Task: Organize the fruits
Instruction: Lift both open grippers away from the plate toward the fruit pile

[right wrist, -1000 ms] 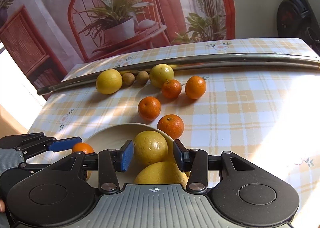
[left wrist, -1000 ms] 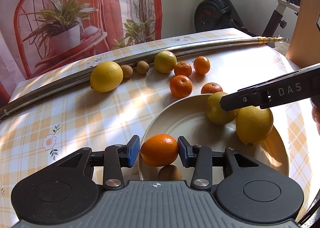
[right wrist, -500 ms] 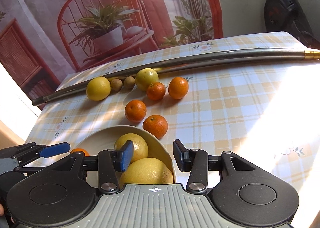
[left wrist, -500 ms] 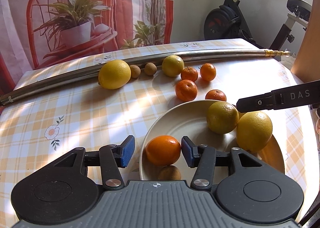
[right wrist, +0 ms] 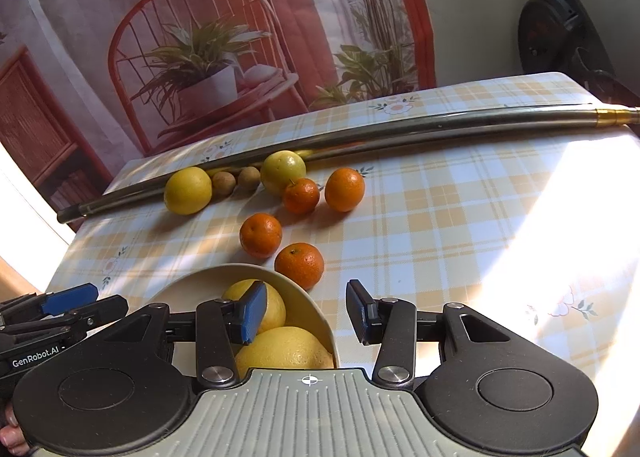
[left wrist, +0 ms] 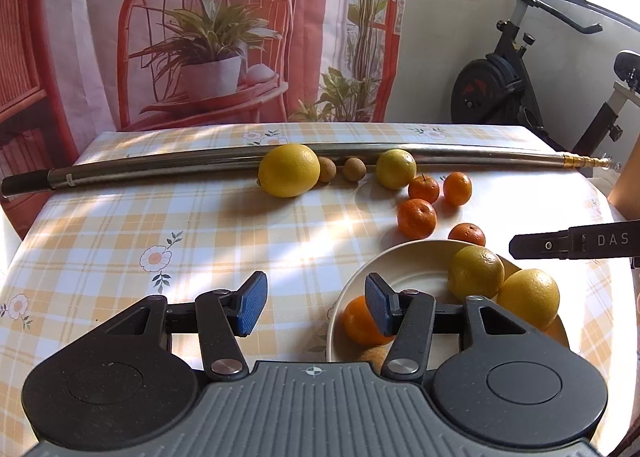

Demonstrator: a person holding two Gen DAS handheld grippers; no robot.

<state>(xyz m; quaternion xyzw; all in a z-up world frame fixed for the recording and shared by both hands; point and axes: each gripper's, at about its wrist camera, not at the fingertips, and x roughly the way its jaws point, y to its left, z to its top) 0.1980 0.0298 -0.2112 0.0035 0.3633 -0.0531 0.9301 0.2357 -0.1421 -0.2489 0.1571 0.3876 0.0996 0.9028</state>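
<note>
Hovering with jaws spread and empty, the left gripper [left wrist: 314,307] and right gripper [right wrist: 306,311] face firm, round tangerines; the nearest tangerine [right wrist: 299,265] lies just ahead of the right gripper and, likely to roll, probably wants gripping across its middle.

- Tablecloth [left wrist: 120,241]: orange-and-white check, dotted with small white flowers with orange centres.
- Plate [left wrist: 404,257]: plain cream.
- In the plate, two yellow citrus [left wrist: 476,273] and one deep orange fruit [left wrist: 358,323].
- Four loose tangerines [right wrist: 261,235], bright orange with dark stem spots.
- Big lemon [left wrist: 289,170], sunny yellow; the smaller one [left wrist: 395,169] paler, greenish-yellow.
- Two little round fruits [left wrist: 354,168], dull brown.
- Pole [left wrist: 160,169]: grey metal, brass-gold tip.
- Gripper pads [left wrist: 252,309]: blue on black fingers.
- Backdrop [left wrist: 200,37]: red chair, green potted plant.
</note>
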